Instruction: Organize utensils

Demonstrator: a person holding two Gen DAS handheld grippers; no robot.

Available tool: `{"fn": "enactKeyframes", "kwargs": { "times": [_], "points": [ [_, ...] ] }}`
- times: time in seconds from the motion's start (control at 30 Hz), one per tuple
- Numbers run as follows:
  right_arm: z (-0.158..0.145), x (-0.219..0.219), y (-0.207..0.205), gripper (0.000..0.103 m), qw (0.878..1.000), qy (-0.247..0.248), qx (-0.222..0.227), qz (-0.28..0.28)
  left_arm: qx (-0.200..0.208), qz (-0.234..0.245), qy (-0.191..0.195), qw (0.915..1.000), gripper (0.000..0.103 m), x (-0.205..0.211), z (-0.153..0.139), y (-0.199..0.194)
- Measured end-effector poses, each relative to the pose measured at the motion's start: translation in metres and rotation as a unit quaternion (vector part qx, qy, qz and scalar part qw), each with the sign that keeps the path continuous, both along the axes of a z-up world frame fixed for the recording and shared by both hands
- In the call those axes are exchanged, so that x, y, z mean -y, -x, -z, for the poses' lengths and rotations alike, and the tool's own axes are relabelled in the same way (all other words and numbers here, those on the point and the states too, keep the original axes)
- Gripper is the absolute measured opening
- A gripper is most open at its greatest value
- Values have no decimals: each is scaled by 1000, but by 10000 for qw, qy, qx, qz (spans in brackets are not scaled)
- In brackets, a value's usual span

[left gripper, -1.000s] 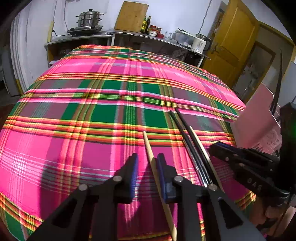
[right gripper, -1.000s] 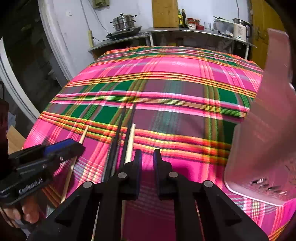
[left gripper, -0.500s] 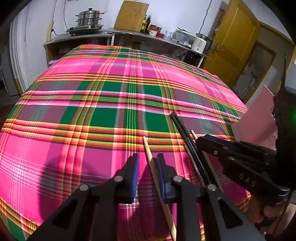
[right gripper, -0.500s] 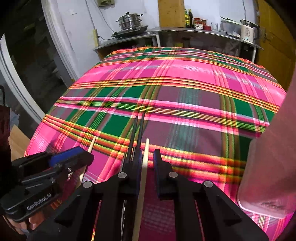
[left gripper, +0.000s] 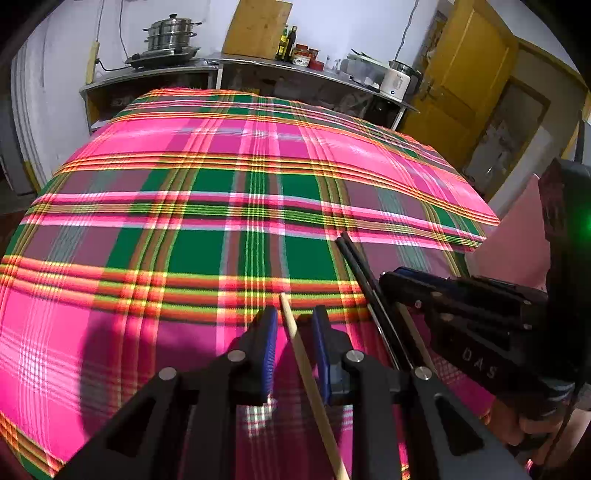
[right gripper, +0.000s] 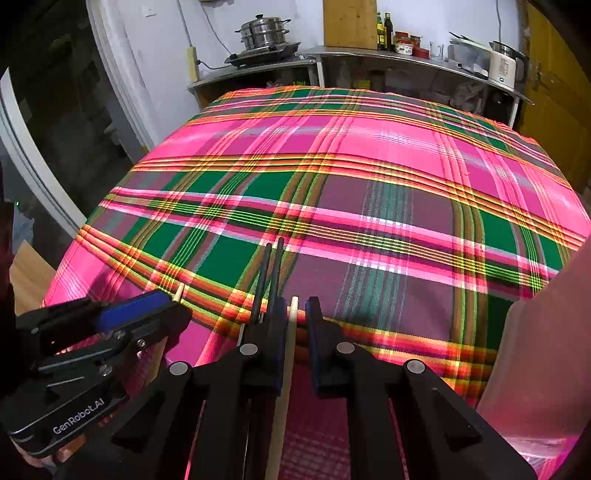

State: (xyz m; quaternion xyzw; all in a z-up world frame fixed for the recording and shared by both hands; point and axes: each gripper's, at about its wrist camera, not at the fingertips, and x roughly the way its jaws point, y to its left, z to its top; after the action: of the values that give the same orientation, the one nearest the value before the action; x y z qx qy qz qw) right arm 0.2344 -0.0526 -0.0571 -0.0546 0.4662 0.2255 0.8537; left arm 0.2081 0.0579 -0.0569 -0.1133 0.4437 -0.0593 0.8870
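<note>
My left gripper (left gripper: pixel 294 325) stands over a wooden chopstick (left gripper: pixel 314 391) that lies on the plaid cloth. Its jaws are a little apart, and the stick runs between the blue pads with room on both sides. My right gripper (right gripper: pixel 297 321) has a second, paler wooden chopstick (right gripper: pixel 284 387) between its pads. Its jaws are closing; the stick rests by the left pad and a gap shows on the right. A pair of black chopsticks (right gripper: pixel 271 266) lies just left of that gripper, also seen as the black chopsticks (left gripper: pixel 354 266). Each gripper shows in the other's view: right gripper (left gripper: pixel 391 282), left gripper (right gripper: pixel 177 310).
A pink plastic container (right gripper: pixel 535 350) stands at the table's right, beside my right gripper. The plaid tablecloth (left gripper: pixel 221 184) stretches far ahead. Beyond it are a counter with a steel pot (left gripper: pixel 170 33), bottles and a white kettle (left gripper: pixel 397 79), and a yellow door (left gripper: pixel 465 74).
My right gripper slid left, from beside the pale chopstick to straddling it, and its jaws narrowed. The pink container shifted toward the right edge of its view. My left gripper hardly moved.
</note>
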Motion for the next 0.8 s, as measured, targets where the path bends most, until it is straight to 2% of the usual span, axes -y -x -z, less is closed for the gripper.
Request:
{"fn": "enactKeyframes", "kwargs": {
  "times": [0.03, 0.13, 0.37, 0.8],
  "points": [
    [0, -1, 0, 5, 10000, 51, 17, -13, -25, 22, -20, 10000, 18, 1, 0, -2],
    [0, -1, 0, 5, 10000, 52, 4, -23, -57, 45, -176, 9998, 8, 4, 0, -5],
    [-18, 0, 10, 4, 9999, -51, 155, -51, 20, 138, -103, 9998, 5, 6, -13, -3],
    [-101, 23, 60, 4, 9949, -397, 929, -19, 902, 369, 62, 9952, 5, 7, -110, 44]
  ]
}}
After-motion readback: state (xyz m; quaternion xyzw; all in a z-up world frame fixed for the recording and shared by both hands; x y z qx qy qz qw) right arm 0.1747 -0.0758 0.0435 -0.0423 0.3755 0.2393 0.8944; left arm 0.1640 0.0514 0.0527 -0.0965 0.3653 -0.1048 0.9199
